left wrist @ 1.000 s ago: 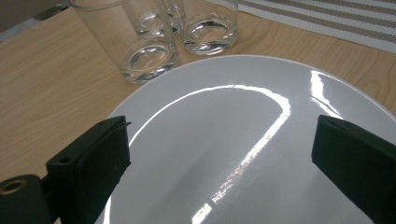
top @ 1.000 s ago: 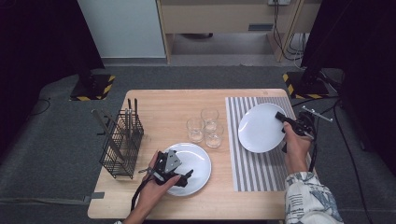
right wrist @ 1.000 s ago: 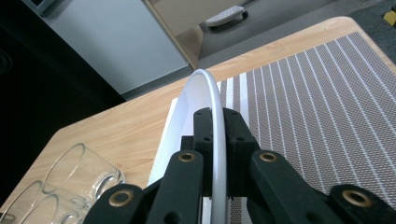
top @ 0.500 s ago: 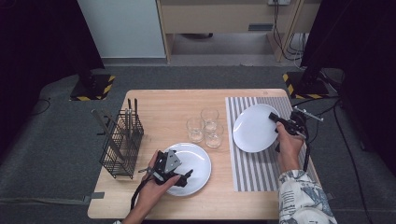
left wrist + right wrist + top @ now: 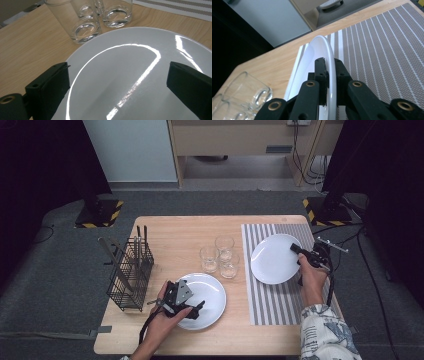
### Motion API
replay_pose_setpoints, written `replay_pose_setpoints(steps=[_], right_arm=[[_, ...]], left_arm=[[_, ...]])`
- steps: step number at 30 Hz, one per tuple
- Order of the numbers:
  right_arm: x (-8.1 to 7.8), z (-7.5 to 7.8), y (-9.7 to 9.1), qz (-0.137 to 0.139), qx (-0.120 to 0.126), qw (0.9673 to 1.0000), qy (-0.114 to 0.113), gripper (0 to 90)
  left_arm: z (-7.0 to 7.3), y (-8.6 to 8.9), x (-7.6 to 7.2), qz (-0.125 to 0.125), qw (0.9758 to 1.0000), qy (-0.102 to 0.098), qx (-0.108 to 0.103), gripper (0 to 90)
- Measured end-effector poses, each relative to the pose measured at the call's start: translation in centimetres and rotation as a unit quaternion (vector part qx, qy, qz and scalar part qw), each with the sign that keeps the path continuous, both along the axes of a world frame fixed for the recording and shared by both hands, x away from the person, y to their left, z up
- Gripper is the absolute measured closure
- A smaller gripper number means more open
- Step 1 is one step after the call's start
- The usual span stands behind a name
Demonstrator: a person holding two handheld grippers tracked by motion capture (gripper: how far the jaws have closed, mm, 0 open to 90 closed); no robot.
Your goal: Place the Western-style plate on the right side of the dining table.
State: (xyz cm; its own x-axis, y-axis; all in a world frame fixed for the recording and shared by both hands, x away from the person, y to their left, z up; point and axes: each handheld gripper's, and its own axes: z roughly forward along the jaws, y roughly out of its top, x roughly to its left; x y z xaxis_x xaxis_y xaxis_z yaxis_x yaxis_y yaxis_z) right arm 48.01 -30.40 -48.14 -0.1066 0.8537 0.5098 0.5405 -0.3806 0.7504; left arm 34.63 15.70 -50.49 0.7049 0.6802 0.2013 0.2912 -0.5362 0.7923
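Observation:
A white plate [image 5: 274, 259] hangs tilted over the striped placemat [image 5: 280, 295] at the right. My right gripper [image 5: 296, 249] is shut on its right rim. In the right gripper view the pads [image 5: 320, 72] pinch the plate's edge [image 5: 322, 47]; the jaws have just been opening a little, with the rim still between them. A second white plate [image 5: 207, 292] lies flat near the table's front. My left gripper [image 5: 197, 309] hovers over its near side, open. In the left gripper view its jaws [image 5: 117, 70] stand wide apart above that plate [image 5: 130, 50], with nothing gripped.
Three clear glasses [image 5: 220, 256] stand together mid-table between the two plates, just beyond the front plate [image 5: 85, 25]. A black wire basket [image 5: 130, 272] with utensils stands at the table's left edge. Bare wood lies behind the glasses.
The right gripper has carried its plate a little to the left over the placemat. The left hand and the front plate have stayed put.

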Motion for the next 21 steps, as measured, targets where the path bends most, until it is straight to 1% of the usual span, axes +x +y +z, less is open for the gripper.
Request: replay_pose_setpoints(steps=[1,5,9,13,14,18,21], right_arm=[[0.0,0.0,0.0,0.0,0.0,1.0,0.0,83.6],[-0.1,-0.3,-0.3,0.006,-0.012,0.9999,-0.004,82.3],[-0.3,-0.9,-0.7,0.006,-0.011,0.9999,-0.001,80.9],[-0.4,-1.4,-1.2,0.005,-0.013,0.9999,0.006,79.3],[-0.5,-1.6,-1.4,0.004,-0.013,0.9998,0.013,78.7],[-0.5,-1.7,-1.7,0.002,-0.013,0.9998,0.015,78.9],[-0.5,-1.8,-2.0,0.007,-0.015,0.9997,0.018,78.5]], left_arm=[[0.0,0.0,0.0,0.0,1.0,0.0,0.0,3.9],[-0.1,-0.1,0.1,0.0,1.0,0.002,0.003,3.9],[-0.3,-0.3,0.4,0.006,0.9999,0.008,0.005,4.2],[-0.4,-0.2,0.4,0.009,0.9999,0.009,0.007,4.3],[-0.3,-0.2,0.4,0.009,0.9999,0.009,0.007,4.3],[-0.3,-0.2,0.4,0.016,0.9998,0.005,0.01,4.9],[-0.4,-0.1,0.5,0.016,0.9998,0.007,0.01,5.0]])
